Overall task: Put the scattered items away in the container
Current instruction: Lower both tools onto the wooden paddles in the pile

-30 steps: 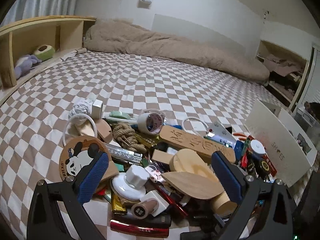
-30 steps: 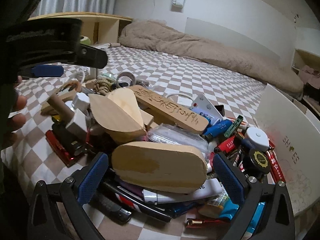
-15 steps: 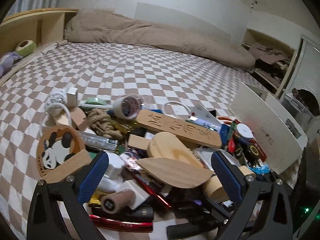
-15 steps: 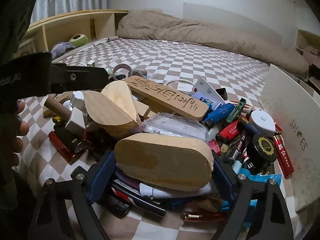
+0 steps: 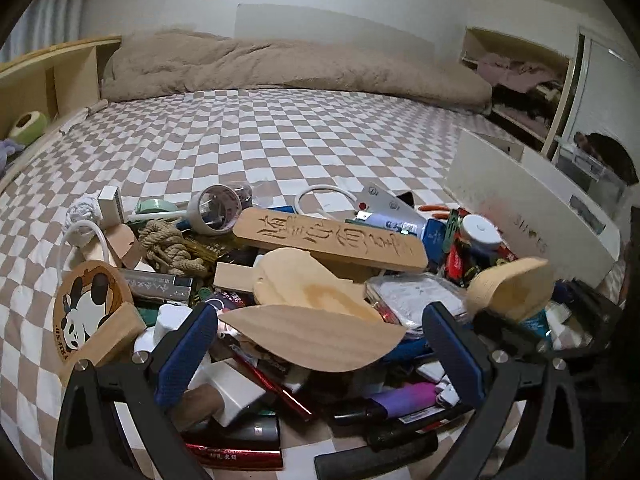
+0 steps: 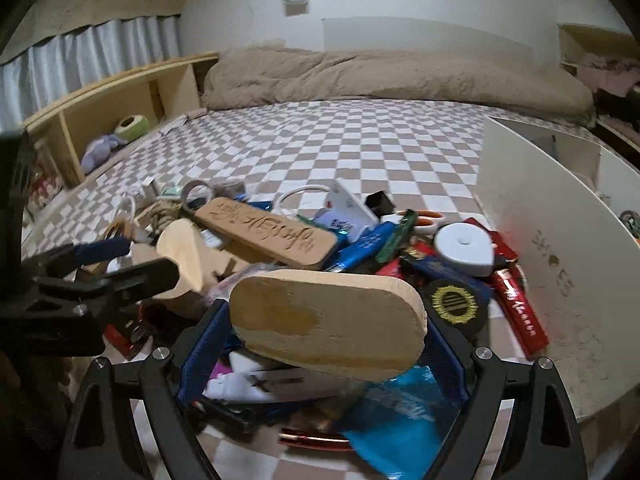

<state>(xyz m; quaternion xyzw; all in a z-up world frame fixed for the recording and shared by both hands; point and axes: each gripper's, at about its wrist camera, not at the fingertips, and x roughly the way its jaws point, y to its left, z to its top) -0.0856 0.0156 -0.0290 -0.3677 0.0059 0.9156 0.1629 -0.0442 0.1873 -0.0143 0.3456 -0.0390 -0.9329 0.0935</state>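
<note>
while the left claw [image 5: 316, 356] is held wide over the leaf-shaped wooden piece [image 5: 312, 338], nothing is gripped. seen from the right wrist, the oval wooden block [image 6: 326, 320] has been clamped by the right claw [image 6: 324, 344] and lifted off the pile, left of the white container [image 6: 560, 280], ready for transfer.

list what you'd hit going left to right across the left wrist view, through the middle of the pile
panda coaster → knotted rope → tape roll → carved wooden plaque → white round-lidded jar → white container wall
</note>
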